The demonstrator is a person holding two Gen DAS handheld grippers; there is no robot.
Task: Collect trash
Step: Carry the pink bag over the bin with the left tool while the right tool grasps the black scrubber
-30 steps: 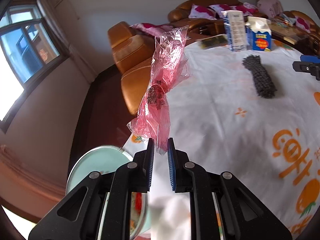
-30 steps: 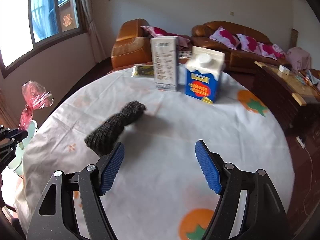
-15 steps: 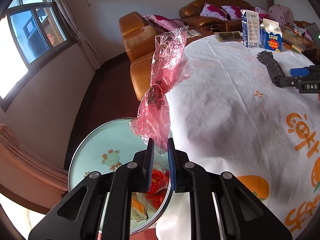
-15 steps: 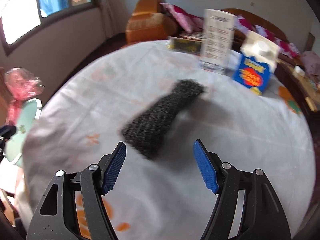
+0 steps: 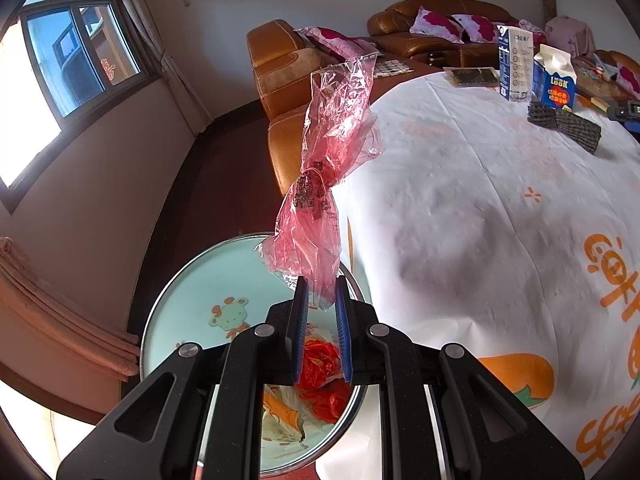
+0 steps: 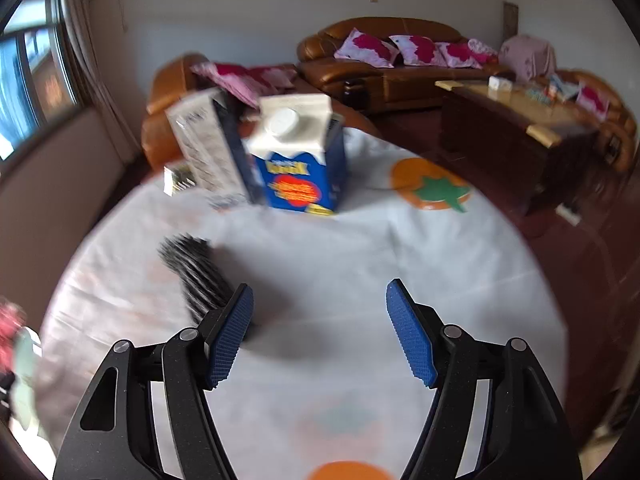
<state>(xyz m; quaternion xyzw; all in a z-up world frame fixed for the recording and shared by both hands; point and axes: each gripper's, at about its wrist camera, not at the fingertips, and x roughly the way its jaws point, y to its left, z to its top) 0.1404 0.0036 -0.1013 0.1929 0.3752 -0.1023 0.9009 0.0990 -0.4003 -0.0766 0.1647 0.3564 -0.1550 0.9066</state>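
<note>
Pink wrapper (image 5: 328, 184) pinched at its lower tip in left gripper (image 5: 321, 304), held above open bin (image 5: 180, 304) beside table (image 5: 480, 220); right gripper (image 6: 320, 312) spread wide over table, black roll (image 6: 196, 276) just beside left finger, cartons (image 6: 296, 160) beyond

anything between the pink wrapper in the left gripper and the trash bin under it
Nothing visible does. The left gripper pinches the pink plastic wrapper right above the open mint-green trash bin, beside the table edge. Only earlier trash lies inside the bin.
</note>
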